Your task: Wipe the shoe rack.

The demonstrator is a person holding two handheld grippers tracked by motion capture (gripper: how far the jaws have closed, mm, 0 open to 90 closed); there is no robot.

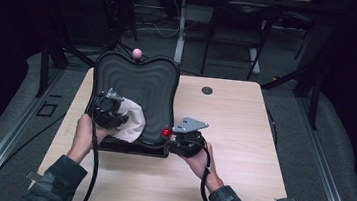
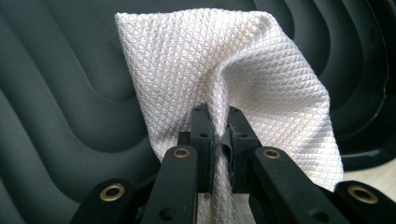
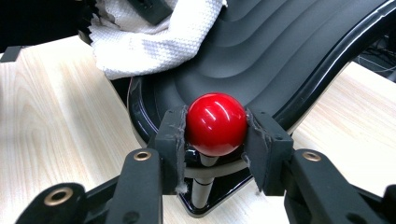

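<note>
A dark rippled tray-like board (image 1: 143, 84) lies on the wooden table, with a pink knob (image 1: 136, 53) at its far end and a red ball knob (image 1: 165, 132) at its near right corner. My left gripper (image 1: 110, 111) is shut on a white waffle-weave cloth (image 1: 131, 120), which rests on the board's near left part. In the left gripper view the cloth (image 2: 224, 70) bunches between the jaws of that gripper (image 2: 219, 126) against the ridged surface (image 2: 60, 107). My right gripper (image 3: 217, 128) is shut on the red ball knob (image 3: 216, 122), which stands on a short post at the board's rim (image 3: 140, 107).
The light wooden table (image 1: 233, 136) has bare room to the right of the board and along its near edge. A small dark round grommet (image 1: 207, 90) sits at the back right. Chairs and desk legs stand beyond the table's far edge.
</note>
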